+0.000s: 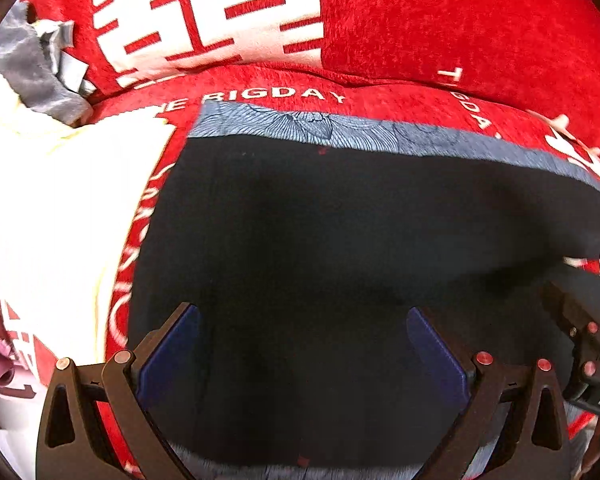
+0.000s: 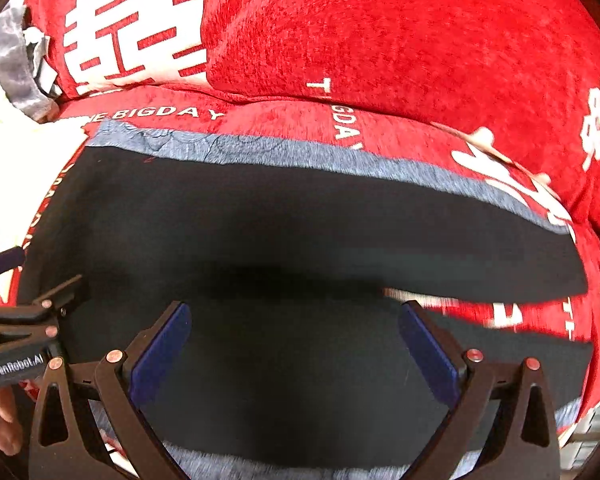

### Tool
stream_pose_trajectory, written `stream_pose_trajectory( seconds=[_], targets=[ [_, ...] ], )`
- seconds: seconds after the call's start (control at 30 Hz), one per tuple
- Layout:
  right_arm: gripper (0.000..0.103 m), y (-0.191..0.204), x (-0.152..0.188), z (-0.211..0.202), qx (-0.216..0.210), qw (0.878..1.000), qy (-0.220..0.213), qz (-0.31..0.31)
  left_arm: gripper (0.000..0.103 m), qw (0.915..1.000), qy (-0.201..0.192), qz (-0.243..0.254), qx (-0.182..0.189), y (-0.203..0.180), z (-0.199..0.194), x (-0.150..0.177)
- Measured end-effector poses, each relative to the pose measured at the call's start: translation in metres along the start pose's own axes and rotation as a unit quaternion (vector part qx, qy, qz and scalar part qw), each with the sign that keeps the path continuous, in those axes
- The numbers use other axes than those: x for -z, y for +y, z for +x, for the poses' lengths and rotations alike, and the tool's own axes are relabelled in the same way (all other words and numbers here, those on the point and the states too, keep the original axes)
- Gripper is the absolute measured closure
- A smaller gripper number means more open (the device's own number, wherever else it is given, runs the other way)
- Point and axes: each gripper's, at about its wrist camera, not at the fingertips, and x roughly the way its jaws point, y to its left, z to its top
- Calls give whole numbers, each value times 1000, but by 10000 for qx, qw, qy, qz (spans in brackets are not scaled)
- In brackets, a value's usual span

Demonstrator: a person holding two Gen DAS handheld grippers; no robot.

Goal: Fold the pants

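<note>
Dark pants (image 1: 340, 240) lie spread flat on a blue-grey patterned cloth (image 1: 320, 124) over a red sofa seat. In the right wrist view the pants (image 2: 280, 220) split into two legs toward the right, with red fabric showing between them. My left gripper (image 1: 304, 336) hovers open just above the dark fabric, blue pads wide apart with nothing between them. My right gripper (image 2: 296, 336) is open in the same way over the pants. Each gripper shows at the edge of the other's view: the right gripper (image 1: 588, 340) and the left gripper (image 2: 32, 320).
Red cushions with white lettering (image 1: 460, 20) rise behind the seat. A cream cloth (image 1: 60, 200) and a grey garment (image 1: 32, 60) are piled to the left of the pants. A person's fingers (image 2: 4, 420) hold the left gripper's handle.
</note>
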Motion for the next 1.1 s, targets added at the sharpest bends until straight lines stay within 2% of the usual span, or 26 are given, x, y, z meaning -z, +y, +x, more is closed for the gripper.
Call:
stream_pose_trajectory(
  seconds=[0.1, 0.2, 0.27, 0.43, 0.57, 0.77, 0.9, 0.97, 1.0, 1.03, 1.07, 1.1],
  targets=[
    [0, -2, -19, 20, -186, 9995, 98, -229, 0, 9999, 149, -18, 21, -4, 20, -20],
    [0, 1, -43, 44, -446, 9969, 157, -629, 0, 9994, 274, -115, 200, -6, 35, -39],
    [0, 4, -55, 56, -587, 9943, 186, -869, 0, 9992, 333, -140, 141, -8, 42, -48],
    [0, 14, -85, 102, -865, 9811, 562, -1640, 0, 9993, 318, -118, 157, -7, 57, -69],
    [0, 14, -105, 134, -987, 9721, 744, -1993, 0, 9987, 391, -199, 273, -3, 65, -68],
    [0, 15, -128, 152, -1336, 9613, 738, -2296, 0, 9992, 335, -86, 184, -7, 67, -66],
    [0, 18, -129, 151, -1404, 9576, 620, -2439, 0, 9980, 366, -341, 391, 0, 63, -72],
    [3, 19, -127, 146, -1477, 9565, 610, -2440, 0, 9968, 379, -451, 540, 3, 60, -76],
    [12, 17, -125, 139, -1582, 9542, 592, -2468, 0, 9960, 381, -521, 624, 6, 59, -79],
    [31, 17, -123, 133, -1645, 9520, 556, -2520, 0, 9952, 390, -580, 686, 8, 58, -81],
    [44, 17, -122, 127, -1698, 9500, 550, -2561, 0, 9940, 416, -655, 767, 8, 58, -85],
    [71, 17, -120, 120, -1747, 9494, 595, -2542, 0, 9925, 462, -758, 844, 10, 58, -89]
  ],
)
